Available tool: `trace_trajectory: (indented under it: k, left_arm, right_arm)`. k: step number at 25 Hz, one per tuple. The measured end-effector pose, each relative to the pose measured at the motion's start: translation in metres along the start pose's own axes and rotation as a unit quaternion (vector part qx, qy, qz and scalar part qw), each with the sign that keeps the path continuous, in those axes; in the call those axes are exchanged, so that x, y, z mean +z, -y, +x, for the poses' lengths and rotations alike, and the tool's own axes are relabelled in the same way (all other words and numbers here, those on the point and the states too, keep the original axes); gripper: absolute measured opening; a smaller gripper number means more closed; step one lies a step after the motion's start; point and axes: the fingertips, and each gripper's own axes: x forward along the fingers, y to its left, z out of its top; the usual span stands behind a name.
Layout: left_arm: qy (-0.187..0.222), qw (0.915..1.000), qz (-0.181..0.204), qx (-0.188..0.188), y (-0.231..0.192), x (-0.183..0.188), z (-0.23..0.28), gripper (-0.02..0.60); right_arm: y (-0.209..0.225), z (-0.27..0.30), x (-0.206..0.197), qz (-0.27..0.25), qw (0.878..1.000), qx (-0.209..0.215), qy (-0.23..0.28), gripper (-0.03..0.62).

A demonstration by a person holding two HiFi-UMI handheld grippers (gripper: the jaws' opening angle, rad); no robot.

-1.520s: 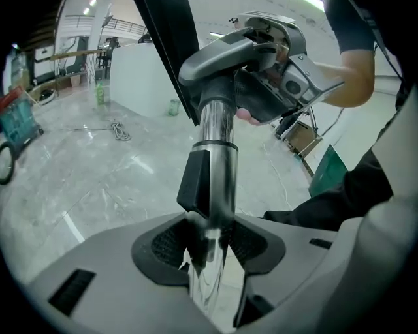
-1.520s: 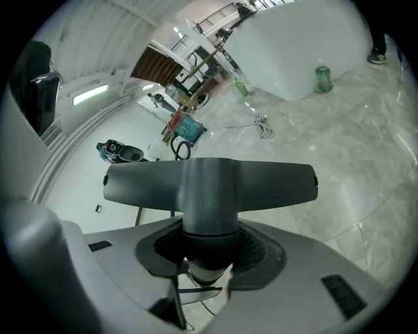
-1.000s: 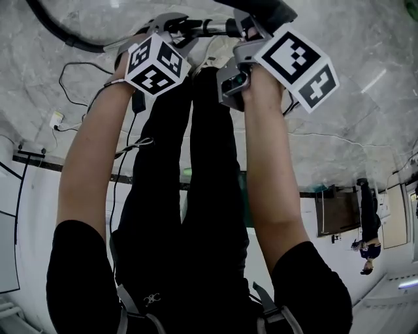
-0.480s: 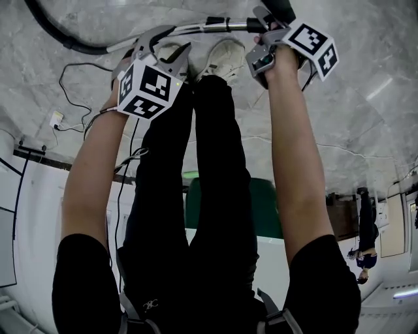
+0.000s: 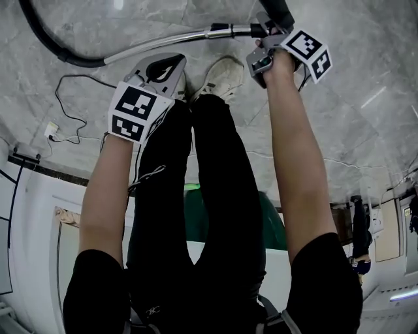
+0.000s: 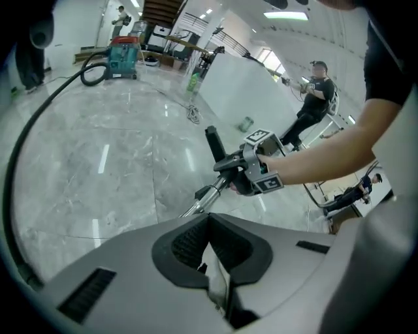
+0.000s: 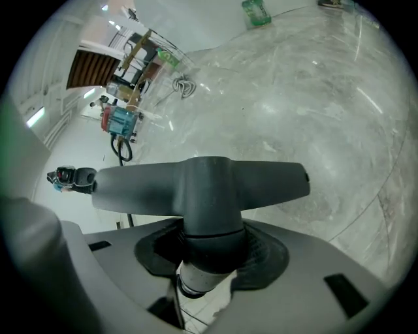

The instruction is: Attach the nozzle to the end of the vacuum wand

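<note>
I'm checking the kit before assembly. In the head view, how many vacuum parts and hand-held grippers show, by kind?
Hand-held grippers: 2 (left hand-held gripper, right hand-held gripper)
Nozzle: 1
Vacuum wand: 1
Hose: 1
Total: 5

Black sleeves (image 5: 98, 287), black trousers (image 5: 215, 182), pale sneakers (image 5: 222, 70); grey left claw (image 5: 166, 65) and right claw (image 5: 269, 29) carry marker cubes (image 5: 134, 111).
</note>
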Motion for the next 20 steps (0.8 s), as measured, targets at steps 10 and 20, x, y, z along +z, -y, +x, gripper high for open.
trace_trajectory:
  k: [10,20]
  left_arm:
    - [0.064,0.9952,-0.073,-0.003,-0.040,0.038,0.026,0.012]
    - [0.032,0.9990,-0.019,0.025,-0.039,0.049,0.001,0.012]
  right_arm:
    - [0.013,0.057,-0.001,-0.019,0.999,0.024,-0.015,0.184]
    - [0.033,0.029,-0.022,-0.086,0.991,-0.082,-0.063,0.298]
